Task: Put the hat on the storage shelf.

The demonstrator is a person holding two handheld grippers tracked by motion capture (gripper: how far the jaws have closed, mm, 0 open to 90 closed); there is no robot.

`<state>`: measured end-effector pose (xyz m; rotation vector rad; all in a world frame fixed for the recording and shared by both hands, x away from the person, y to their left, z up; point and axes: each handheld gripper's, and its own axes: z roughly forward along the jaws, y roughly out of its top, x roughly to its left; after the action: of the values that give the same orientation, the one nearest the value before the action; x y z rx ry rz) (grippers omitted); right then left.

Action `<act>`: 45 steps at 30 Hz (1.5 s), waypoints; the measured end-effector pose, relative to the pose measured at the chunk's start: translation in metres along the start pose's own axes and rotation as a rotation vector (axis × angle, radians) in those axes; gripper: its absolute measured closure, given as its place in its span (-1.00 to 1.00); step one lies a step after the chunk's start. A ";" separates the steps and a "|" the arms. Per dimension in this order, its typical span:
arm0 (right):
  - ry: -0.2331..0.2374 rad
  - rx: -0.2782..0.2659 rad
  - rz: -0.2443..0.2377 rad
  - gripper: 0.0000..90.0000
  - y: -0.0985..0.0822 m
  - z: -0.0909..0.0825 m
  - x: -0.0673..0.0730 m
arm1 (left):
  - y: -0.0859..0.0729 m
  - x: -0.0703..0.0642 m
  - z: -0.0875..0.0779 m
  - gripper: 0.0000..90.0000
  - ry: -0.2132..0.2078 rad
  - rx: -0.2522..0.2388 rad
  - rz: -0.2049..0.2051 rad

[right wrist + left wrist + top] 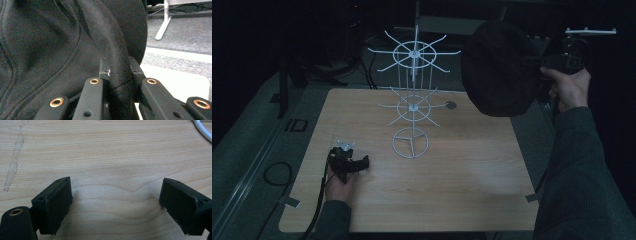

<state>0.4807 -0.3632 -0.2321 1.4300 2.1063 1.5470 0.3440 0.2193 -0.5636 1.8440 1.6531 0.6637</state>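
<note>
A black fabric cap [499, 67] hangs in the air at the upper right, beside the top tier of a white wire display stand [413, 97]. My right gripper [532, 62] is shut on the cap's edge; in the right gripper view the dark cloth [62, 50] is pinched between the two jaws of the right gripper [119, 66]. My left gripper [357, 162] rests low over the wooden table [452, 190] at the front left. In the left gripper view the left gripper [116, 195] stands open with bare wood between its jaws.
The stand has two tiers of radiating hooks and a ring base [410, 142] at the table's middle. A small dark round spot [451, 105] lies on the table behind it. A piece of the white ring [203, 130] shows at the corner of the left gripper view. Cables and furniture legs sit beyond the table.
</note>
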 end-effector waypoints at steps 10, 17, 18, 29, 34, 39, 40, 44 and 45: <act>0.081 -0.016 0.025 0.75 -0.003 -0.003 -0.005 | 0.000 0.000 0.000 -0.73 0.000 0.000 0.000; 0.121 -0.026 0.025 0.75 0.000 -0.003 -0.001 | 0.000 0.000 0.000 -0.73 0.000 0.002 0.003; 0.128 -0.027 0.026 0.75 0.001 -0.003 0.000 | 0.000 0.000 0.000 -0.73 0.000 0.002 0.003; 0.191 -0.044 0.026 0.75 0.006 0.008 0.012 | 0.000 0.000 0.000 -0.73 -0.001 0.003 0.002; 0.227 -0.039 0.028 0.75 0.006 0.021 0.021 | 0.000 0.000 0.000 -0.73 -0.001 0.002 0.002; 0.230 -0.026 0.023 0.74 0.007 0.031 0.028 | 0.000 0.000 0.000 -0.73 -0.001 0.003 0.002; 0.230 -0.024 0.023 0.74 0.008 0.033 0.030 | 0.000 0.000 0.000 -0.73 -0.001 0.003 0.003; 0.227 -0.009 0.025 0.74 0.007 0.041 0.033 | 0.000 0.000 0.000 -0.73 -0.001 0.003 0.003; 0.225 -0.006 0.025 0.74 0.007 0.042 0.033 | 0.000 0.000 0.000 -0.73 -0.001 0.003 0.003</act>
<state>0.4930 -0.3102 -0.2327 1.3410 2.2099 1.7986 0.3438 0.2194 -0.5635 1.8489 1.6523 0.6613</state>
